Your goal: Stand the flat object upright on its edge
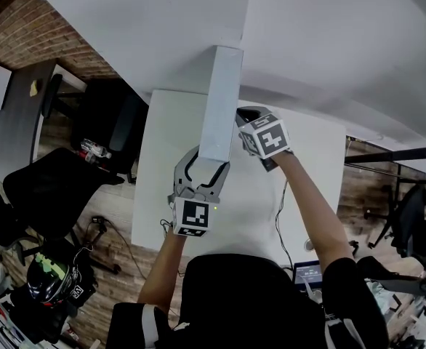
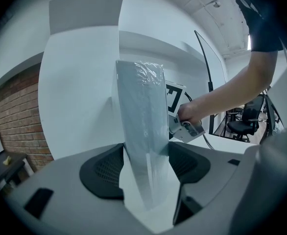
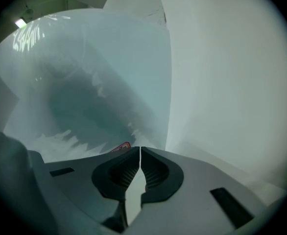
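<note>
Left gripper (image 2: pixel 146 152) clamps the upright flat object (image 2: pixel 141 106) between its pads; right gripper (image 3: pixel 140 153), jaws together, apparently empty, just beside that object

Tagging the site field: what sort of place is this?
Probably an office or lab workspace: white table, black office chairs beside it, and a brick wall on one side.

Flat object (image 1: pixel 220 104): a thin, pale grey-blue panel wrapped in glossy clear film. It stands upright, long side vertical, over the middle of the white tabletop (image 1: pixel 315 158). Its lower edge is hidden.
</note>
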A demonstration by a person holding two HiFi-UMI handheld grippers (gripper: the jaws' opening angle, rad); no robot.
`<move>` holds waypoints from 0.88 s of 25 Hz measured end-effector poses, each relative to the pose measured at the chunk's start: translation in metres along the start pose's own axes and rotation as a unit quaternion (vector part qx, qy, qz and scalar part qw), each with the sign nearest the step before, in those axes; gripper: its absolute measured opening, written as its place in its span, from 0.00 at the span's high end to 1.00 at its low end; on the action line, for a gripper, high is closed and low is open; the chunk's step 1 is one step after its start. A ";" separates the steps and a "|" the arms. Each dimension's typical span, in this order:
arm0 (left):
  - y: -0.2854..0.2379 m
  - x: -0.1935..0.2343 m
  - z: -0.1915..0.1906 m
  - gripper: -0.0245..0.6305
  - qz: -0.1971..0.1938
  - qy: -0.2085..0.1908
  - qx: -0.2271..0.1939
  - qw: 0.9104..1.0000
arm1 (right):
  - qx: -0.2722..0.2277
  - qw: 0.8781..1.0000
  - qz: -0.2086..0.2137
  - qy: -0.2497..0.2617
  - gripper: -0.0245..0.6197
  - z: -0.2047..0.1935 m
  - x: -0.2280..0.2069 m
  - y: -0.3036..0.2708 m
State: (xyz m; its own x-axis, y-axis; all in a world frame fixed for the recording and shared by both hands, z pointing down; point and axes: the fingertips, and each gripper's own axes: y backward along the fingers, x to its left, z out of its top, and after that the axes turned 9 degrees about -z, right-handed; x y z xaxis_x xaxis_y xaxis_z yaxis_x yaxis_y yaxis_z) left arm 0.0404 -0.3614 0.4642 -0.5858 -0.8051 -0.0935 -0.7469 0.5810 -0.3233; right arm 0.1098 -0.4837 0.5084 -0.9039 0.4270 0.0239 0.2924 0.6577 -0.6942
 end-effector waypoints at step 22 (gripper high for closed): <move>0.057 -0.004 0.015 0.55 0.014 0.033 -0.025 0.999 | -0.020 0.998 -0.005 -0.061 0.90 -0.032 0.013 0.088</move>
State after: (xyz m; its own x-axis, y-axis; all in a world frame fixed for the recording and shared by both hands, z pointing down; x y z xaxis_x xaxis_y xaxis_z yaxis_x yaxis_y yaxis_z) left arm 0.0046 -0.3266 0.4320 -0.6249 -0.7797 -0.0395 -0.7438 0.6099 -0.2734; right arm 0.1338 -0.4005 0.4703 -0.9374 0.3433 -0.0583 0.2930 0.6873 -0.6647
